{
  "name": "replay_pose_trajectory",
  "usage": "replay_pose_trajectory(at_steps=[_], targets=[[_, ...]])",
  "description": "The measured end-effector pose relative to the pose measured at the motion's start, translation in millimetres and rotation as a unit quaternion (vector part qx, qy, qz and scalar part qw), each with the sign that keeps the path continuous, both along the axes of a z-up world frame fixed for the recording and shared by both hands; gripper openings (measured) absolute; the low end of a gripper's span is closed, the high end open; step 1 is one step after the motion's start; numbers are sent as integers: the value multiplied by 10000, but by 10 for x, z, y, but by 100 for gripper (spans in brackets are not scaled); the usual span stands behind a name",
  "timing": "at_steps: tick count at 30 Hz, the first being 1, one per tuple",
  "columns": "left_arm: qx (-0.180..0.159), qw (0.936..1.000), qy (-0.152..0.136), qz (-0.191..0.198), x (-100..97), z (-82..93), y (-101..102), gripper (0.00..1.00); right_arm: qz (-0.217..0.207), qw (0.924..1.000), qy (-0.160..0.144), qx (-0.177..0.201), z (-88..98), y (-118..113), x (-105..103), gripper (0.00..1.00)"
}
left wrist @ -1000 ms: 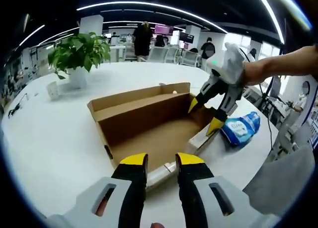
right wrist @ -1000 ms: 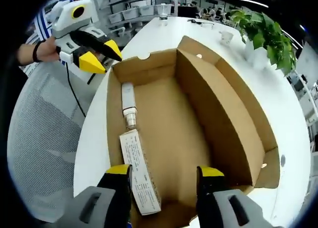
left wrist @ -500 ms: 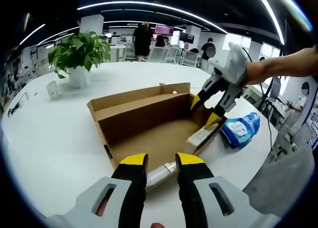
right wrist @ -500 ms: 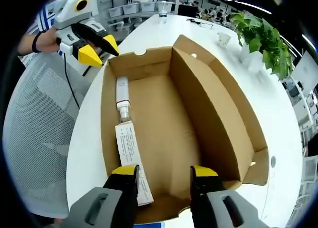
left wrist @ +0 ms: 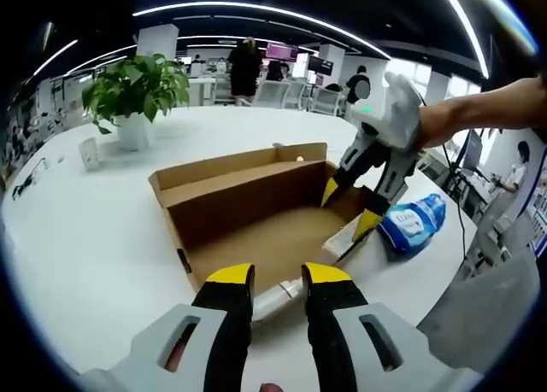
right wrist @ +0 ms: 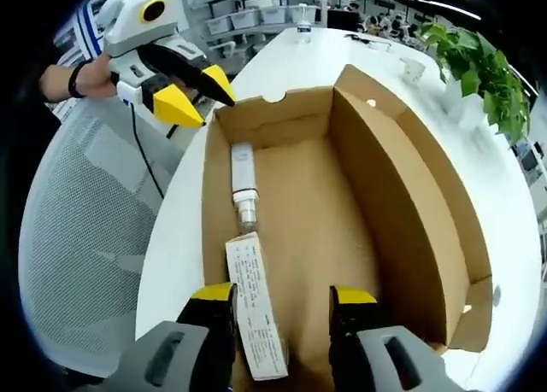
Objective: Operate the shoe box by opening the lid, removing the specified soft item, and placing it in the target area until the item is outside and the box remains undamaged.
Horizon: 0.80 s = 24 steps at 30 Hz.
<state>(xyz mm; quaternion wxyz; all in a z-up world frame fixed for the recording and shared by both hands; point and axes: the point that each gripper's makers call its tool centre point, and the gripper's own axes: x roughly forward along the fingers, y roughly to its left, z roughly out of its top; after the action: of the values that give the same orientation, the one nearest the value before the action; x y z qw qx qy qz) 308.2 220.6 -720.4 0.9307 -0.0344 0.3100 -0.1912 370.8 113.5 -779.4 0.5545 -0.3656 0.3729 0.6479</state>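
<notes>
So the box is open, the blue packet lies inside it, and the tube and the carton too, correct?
Not quite. In the left gripper view the blue packet lies on the table, outside the box. The tube and the carton are inside, as you said.

Open-plan office: white table [left wrist: 102, 238], potted plant [left wrist: 137, 89], ceiling light strips [left wrist: 256, 12].

White table [left wrist: 94, 238] carries an open cardboard shoe box [left wrist: 248, 200], blue packet [left wrist: 414, 222], potted plant [left wrist: 137, 97]

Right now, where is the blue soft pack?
In the left gripper view, the blue soft pack lies on the white table, outside the open cardboard box, just beyond the right gripper.
</notes>
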Motion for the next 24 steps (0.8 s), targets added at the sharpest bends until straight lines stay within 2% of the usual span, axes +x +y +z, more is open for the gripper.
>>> replay_pose_trajectory(at_steps=[1,4,6,9,11,13,14,15,16,17,20,21,22,24], targets=[[-9,10000,-1,19,-1,1,8,22,-74,9996,-259,13,9,-11,89,45],[-60,9999,-2,115,5,8,55,22,5,9998,-209,-73,18,-120,78,34],[-78,9999,-11,141,6,14,62,21,-204,9997,-149,-73,15,-171,107,35],[-95,9999,-9,136,6,12,53,21,-261,9995,-136,-122,19,-189,109,36],[-99,9999,-15,120,7,14,43,21,-245,9996,-109,-89,33,-149,69,38],[-92,9999,-22,85,8,15,24,21,-120,9999,67,-1,14,-54,-65,40],[-89,9999,-19,74,7,13,19,21,10,10000,-1,-69,-20,-45,-101,37],[-78,9999,-12,62,4,9,15,21,277,9982,-382,-360,-111,-81,-40,34],[-76,10000,-8,57,3,5,14,21,338,9973,-464,-452,-142,-94,-31,33],[-86,9999,0,55,2,1,13,21,463,9941,-669,-711,-222,-142,5,31],[-80,9999,20,72,-1,-11,25,21,453,9937,-528,-878,-384,-160,-71,17],[-83,9999,21,80,-2,-12,29,21,390,9945,-526,-817,-403,-136,-85,17],[-105,9999,23,97,-2,-10,34,21,357,9942,-595,-824,-376,-143,-55,17],[-113,9999,21,115,-3,-7,40,21,33,9973,-518,-511,-290,-75,-25,17]])
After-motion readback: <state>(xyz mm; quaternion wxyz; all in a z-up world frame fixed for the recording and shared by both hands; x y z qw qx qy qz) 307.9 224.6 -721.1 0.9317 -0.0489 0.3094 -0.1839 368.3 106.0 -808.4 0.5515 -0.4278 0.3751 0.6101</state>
